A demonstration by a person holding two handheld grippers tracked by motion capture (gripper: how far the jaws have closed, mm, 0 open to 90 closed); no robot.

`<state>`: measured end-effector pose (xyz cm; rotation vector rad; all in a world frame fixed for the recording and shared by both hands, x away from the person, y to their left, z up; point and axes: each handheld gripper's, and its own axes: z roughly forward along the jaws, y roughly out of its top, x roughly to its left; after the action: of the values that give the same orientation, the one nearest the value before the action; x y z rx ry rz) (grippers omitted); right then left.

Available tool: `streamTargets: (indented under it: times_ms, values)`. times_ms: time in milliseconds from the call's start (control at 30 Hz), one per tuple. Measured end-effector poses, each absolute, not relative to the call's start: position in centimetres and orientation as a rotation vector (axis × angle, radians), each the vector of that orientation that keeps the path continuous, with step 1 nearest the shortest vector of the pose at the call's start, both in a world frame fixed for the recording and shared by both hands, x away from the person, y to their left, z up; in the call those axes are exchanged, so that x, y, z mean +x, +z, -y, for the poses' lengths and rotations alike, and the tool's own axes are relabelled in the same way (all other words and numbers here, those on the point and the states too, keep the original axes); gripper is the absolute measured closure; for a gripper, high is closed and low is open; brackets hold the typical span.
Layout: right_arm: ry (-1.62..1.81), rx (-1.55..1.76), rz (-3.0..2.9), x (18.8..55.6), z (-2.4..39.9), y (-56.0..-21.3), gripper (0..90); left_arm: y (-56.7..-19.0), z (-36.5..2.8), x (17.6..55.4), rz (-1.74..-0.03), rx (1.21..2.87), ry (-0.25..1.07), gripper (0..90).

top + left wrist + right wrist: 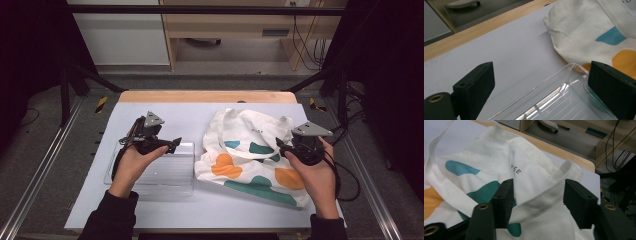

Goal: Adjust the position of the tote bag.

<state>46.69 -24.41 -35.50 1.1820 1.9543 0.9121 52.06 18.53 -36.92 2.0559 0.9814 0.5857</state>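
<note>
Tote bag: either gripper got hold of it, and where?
Neither. The right gripper is open, with the tote bag strap lying between its jaws, not pinched. The left gripper is open above the clear plastic tray.

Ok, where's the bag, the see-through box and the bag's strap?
Bag (252, 160), high view, printed front.
See-through box (167, 175), high view, bare floor.
Strap (541, 198), right gripper view, the stretch between the jaws.

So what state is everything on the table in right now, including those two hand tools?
Tote bag: lying flat, rumpled, handle strap loose.
Clear plastic tray: empty, upright beside the bag.
Left gripper: open above the tray.
Right gripper: open, strap between its fingers, not pinched.
</note>
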Motion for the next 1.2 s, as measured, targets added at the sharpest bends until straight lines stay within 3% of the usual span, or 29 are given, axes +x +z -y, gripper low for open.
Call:
streamTargets:
  times_ms: [233, 367, 667, 767, 1033, 1133, 1167, 1200]
  values:
    - [0.868, 1.241, -1.927, 46.8, 27.5, -34.8, 58.4, -36.9, -18.1, 51.6, -0.961, 2.074, 0.595, 7.2]
    - [0.856, 1.273, -1.926, 46.6, 29.3, -34.5, 59.6, -36.8, -17.7, 51.4, -0.959, 2.073, 0.599, 7.2]
    - [0.785, 1.392, -1.944, 48.4, 33.2, -36.7, 44.5, -37.0, -16.5, 51.4, -0.933, 2.105, 0.596, 7.1]
    - [0.837, 1.475, -1.932, 50.2, 34.8, -38.2, 34.7, -37.1, -16.2, 51.5, -0.932, 2.112, 0.596, 7.1]
    - [0.843, 1.61, -1.975, 52.4, 35.0, -40.6, 19.8, -37.0, -16.1, 51.4, -0.929, 2.117, 0.61, 7.1]
    - [0.829, 1.637, -1.988, 52.8, 34.9, -41.3, 21.8, -36.9, -15.9, 51.3, -0.921, 2.118, 0.611, 7.1]
    - [0.857, 1.644, -2.009, 52.8, 34.5, -41.6, 34.3, -36.8, -15.7, 51.3, -0.911, 2.123, 0.613, 7.2]
    - [0.857, 1.644, -2.009, 52.8, 34.5, -41.6, 34.3, -36.8, -15.7, 51.3, -0.911, 2.123, 0.613, 7.2]
